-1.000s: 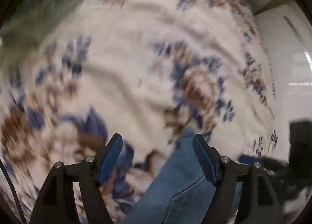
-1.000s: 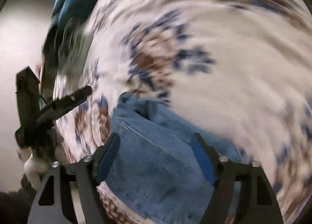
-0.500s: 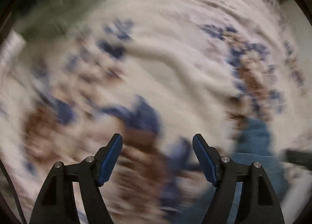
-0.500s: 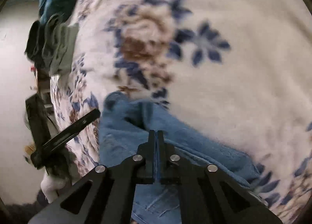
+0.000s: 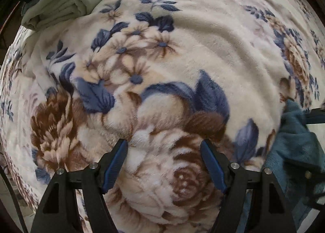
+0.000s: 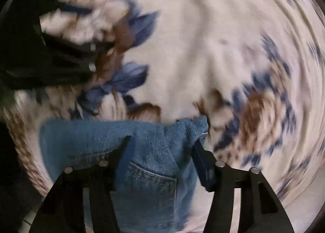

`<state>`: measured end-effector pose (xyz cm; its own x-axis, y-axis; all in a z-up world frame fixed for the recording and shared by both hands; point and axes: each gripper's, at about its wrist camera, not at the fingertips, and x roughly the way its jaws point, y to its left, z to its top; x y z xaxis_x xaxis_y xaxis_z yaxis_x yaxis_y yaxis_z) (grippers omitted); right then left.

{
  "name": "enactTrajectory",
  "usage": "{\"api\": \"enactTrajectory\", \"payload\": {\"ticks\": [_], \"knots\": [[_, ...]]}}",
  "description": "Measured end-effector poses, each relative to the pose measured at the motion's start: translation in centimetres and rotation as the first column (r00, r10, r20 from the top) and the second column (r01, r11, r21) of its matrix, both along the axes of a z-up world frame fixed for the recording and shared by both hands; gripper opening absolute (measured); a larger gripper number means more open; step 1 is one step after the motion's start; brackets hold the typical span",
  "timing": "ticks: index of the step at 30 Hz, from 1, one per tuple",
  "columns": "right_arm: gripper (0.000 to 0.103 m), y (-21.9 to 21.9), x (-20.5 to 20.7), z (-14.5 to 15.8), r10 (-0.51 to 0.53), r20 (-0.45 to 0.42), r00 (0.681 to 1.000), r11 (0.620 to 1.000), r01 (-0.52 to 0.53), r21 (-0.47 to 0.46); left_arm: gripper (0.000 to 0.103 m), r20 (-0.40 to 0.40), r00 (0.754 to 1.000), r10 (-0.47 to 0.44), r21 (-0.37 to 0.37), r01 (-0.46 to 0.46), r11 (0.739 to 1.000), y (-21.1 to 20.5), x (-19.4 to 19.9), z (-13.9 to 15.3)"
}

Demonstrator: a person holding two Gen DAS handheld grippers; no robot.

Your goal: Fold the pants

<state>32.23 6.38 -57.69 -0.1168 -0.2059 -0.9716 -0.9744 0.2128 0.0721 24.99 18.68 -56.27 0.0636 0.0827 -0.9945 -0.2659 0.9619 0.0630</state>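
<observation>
At the far left of the left wrist view we see a pile of green cloth (image 5: 67,3) bunched at the far edge of the floral blanket (image 5: 203,40), likely set aside to keep the middle free for folding. Nearer, our left gripper (image 5: 163,164) hangs over a big brown printed flower with its blue-padded jaws spread wide and nothing between them; we judge it is waiting to take its own hold. At the right edge of that view a bit of the jeans (image 5: 292,143) shows, looking teal and dim.

In the right wrist view, which is blurred with motion, the left tool appears as a dark shape at the far left. The jeans (image 6: 154,151) lie near us on the blanket (image 6: 203,50), a stitched pocket (image 6: 154,180) facing up, one corner raised at the right. Our right gripper (image 6: 160,151) stands parted astride the denim, clamping nothing. The folding seems barely begun.

We can read no brand, label or writing anywhere.
</observation>
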Motion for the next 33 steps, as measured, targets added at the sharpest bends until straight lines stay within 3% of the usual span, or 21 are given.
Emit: {"api": "enactTrajectory", "payload": {"ticks": [2,4,5,6,9,10,11,13,14,15,17,20,21,23,24,25,26,29,30,31,33], "knots": [[0.048,0.2,1.4,-1.0,-0.128,-0.063,0.99,0.991,0.126,-0.035,0.073,0.01,1.0,-0.004,-0.003,0.004,1.0,0.1,0.0,0.0],[0.035,-1.4,5.7,-2.0,-0.42,-0.199,0.886,0.907,0.412,-0.08,0.073,0.018,1.0,0.005,-0.026,-0.005,1.0,0.2,-0.3,0.0],[0.034,-3.2,8.1,-2.6,-0.576,-0.278,0.769,0.815,0.567,-0.119,0.073,0.021,1.0,0.014,-0.039,-0.014,0.999,0.3,-0.5,-0.1],[0.03,-6.4,10.6,-3.4,-0.743,-0.372,0.556,0.646,0.741,-0.184,0.073,0.025,0.999,0.03,-0.058,-0.028,0.998,0.6,-1.2,-0.1],[0.026,-11.5,12.0,-4.8,-0.849,-0.475,0.233,0.397,0.873,-0.282,0.073,0.032,0.997,0.076,-0.107,-0.073,0.992,1.2,-1.9,-0.6],[0.025,-11.8,12.1,-4.6,-0.839,-0.49,0.237,0.406,0.872,-0.274,0.073,0.032,0.995,0.09,-0.121,-0.085,0.989,1.5,-2.0,-0.5],[0.025,-11.3,12.3,-3.9,-0.818,-0.484,0.312,0.467,0.851,-0.241,0.073,0.033,0.995,0.099,-0.13,-0.094,0.987,1.7,-2.1,-0.4],[0.036,-8.3,12.7,-1.4,-0.718,-0.408,0.564,0.663,0.732,-0.155,0.073,0.04,0.993,0.111,-0.135,-0.104,0.985,2.1,-2.4,-0.3],[0.046,-5.7,12.2,0.1,-0.59,-0.295,0.752,0.802,0.588,-0.107,0.073,0.045,0.992,0.116,-0.133,-0.109,0.985,2.3,-2.6,-0.2],[0.073,-4.4,12.0,0.7,-0.511,-0.229,0.828,0.858,0.505,-0.092,0.073,0.049,0.992,0.118,-0.124,-0.111,0.986,2.7,-2.9,-0.4],[0.082,-1.5,11.4,1.0,-0.381,-0.117,0.917,0.923,0.372,-0.097,0.073,0.048,0.991,0.122,-0.115,-0.116,0.987,2.7,-3.2,-0.7],[0.068,-0.7,11.6,-2.3,-0.474,-0.101,0.875,0.862,0.438,-0.254,0.073,0.05,0.989,0.136,-0.11,-0.13,0.985,3.5,-3.7,-1.3],[0.028,-1.3,11.3,-4.2,-0.515,-0.095,0.852,0.822,0.459,-0.338,0.073,0.05,0.989,0.137,-0.108,-0.131,0.985,3.2,-3.5,-1.2],[0.025,-1.2,10.2,-4.9,-0.456,-0.061,0.888,0.85,0.414,-0.327,0.074,0.053,0.989,0.135,-0.113,-0.128,0.985,3.2,-3.9,-1.3],[0.022,-1.5,10.0,-4.6,-0.471,-0.072,0.879,0.845,0.426,-0.322,0.074,0.055,0.989,0.134,-0.117,-0.127,0.985,2.8,-3.8,-1.2],[0.022,-2.3,10.7,-4.3,-0.558,-0.104,0.824,0.8,0.5,-0.332,0.074,0.058,0.989,0.134,-0.123,-0.126,0.984,2.6,-3.8,-1.2],[0.022,-3.7,11.8,-4.2,-0.683,-0.176,0.708,0.716,0.604,-0.349,0.074,0.063,0.989,0.137,-0.132,-0.128,0.983,2.9,-4.0,-1.2],[0.022,-10.7,15.0,-5.3,-0.909,-0.329,0.256,0.389,0.807,-0.445,0.075,0.057,0.987,0.148,-0.156,-0.138,0.978,3.1,-3.3,-1.3],[0.022,-12.5,15.6,-5.7,-0.917,-0.337,0.211,0.355,0.816,-0.455,0.075,0.054,0.987,0.15,-0.165,-0.14,0.976,3.2,-3.4,-1.3],[0.025,-12.9,16.1,-5.3,-0.912,-0.319,0.26,0.382,0.82,-0.425,0.076,0.055,0.987,0.152,-0.174,-0.14,0.975,3.4,-3.5,-1.3],[0.049,-11.9,16.3,-3.0,-0.851,-0.297,0.433,0.516,0.796,-0.318,0.076,0.07,0.987,0.145,-0.191,-0.129,0.973,3.6,-3.7,-0.5]]}}
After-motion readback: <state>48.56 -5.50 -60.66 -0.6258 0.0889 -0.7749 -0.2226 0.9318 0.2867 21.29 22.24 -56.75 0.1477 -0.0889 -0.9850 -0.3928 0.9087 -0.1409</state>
